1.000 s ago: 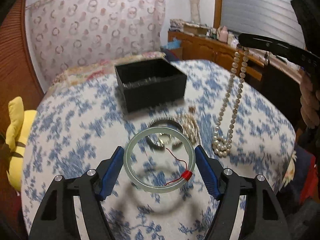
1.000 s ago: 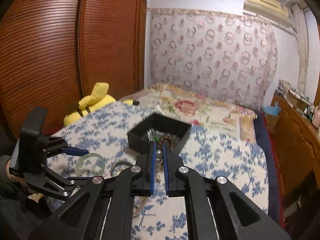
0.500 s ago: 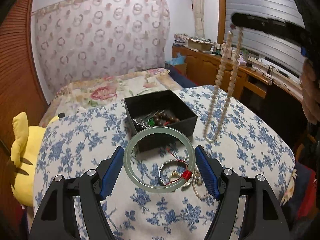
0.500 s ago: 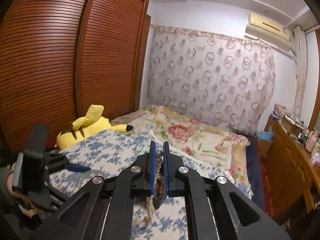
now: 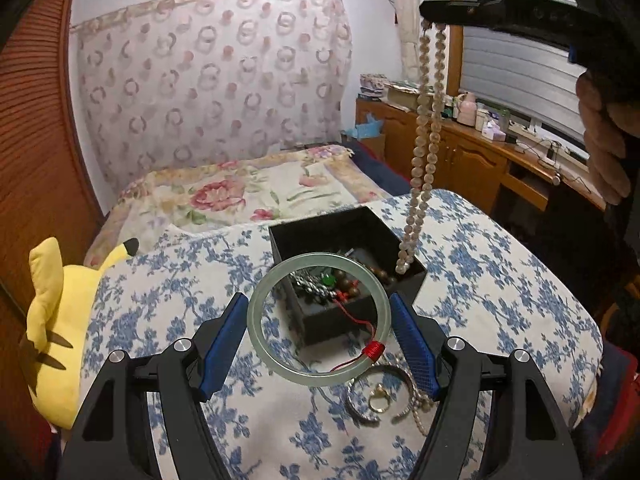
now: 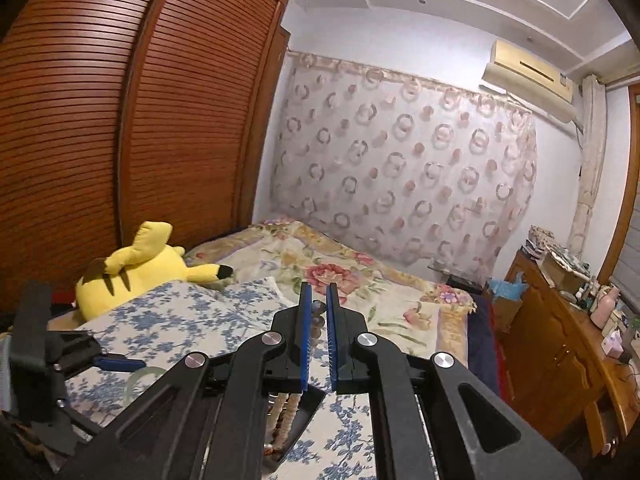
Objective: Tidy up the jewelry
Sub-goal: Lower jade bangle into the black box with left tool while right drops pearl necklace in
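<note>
Pearl necklace (image 5: pixel 427 128), lifted off the cloth a second ago, now hangs from my right gripper (image 6: pixel 317 320), clamped on it, its tail over the box (image 5: pixel 348 280). Left gripper (image 5: pixel 320 340) grips the bangle (image 5: pixel 318 320) before the box. Both are ready to lower in.

Bedroom interior. Louvred wooden wardrobe doors (image 6: pixel 132 128) occupy the left wall. A ring-patterned curtain (image 6: pixel 404 176) covers the far wall. An air conditioner (image 6: pixel 528 76) is mounted near the ceiling. A wooden dresser (image 6: pixel 560 344) stands at right beside a floral-covered bed (image 6: pixel 344 276).
</note>
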Tool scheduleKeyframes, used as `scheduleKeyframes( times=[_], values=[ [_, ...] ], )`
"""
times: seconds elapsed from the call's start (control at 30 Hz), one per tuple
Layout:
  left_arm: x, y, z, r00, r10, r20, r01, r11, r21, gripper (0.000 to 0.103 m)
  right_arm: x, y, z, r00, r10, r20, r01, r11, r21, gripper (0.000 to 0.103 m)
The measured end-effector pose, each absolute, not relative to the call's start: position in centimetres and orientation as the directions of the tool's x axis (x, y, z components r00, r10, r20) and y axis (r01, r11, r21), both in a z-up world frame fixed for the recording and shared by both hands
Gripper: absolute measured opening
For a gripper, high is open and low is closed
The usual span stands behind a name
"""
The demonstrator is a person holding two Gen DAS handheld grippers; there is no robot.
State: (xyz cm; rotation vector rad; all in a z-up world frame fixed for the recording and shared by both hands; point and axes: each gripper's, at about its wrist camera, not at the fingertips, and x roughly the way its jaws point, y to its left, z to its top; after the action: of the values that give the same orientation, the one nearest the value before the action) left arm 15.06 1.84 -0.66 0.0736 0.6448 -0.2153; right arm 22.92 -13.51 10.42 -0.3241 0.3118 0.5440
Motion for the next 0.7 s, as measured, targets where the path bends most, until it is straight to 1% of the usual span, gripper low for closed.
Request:
scheduleKeyframes(
  times=[0.27, 0.4, 0.7],
  values=[
    [18.4, 2.4, -1.1, 0.787, -0.158, -0.597, 0.196, 0.981, -0.001, 0.069, 26.5, -12.1, 7.5, 0.808, 0.402, -0.43, -0.53, 0.814, -0.235, 0.008],
    [19.6, 2.8, -1.8, 0.781, -0.162, -0.604, 0.184, 0.983, -0.026, 0.069, 27.9, -12.0, 4.8, 0.785, 0.392, -0.48, -0.535, 0.819, -0.207, 0.008],
    [22.6, 2.1, -2.6, 0.764, -0.15, -0.628, 0.174, 0.985, -0.023, 0.069, 29.1, -12.2, 0.4, 0.71, 0.422, -0.563, -0.566, 0.818, -0.1, 0.009]
  ],
)
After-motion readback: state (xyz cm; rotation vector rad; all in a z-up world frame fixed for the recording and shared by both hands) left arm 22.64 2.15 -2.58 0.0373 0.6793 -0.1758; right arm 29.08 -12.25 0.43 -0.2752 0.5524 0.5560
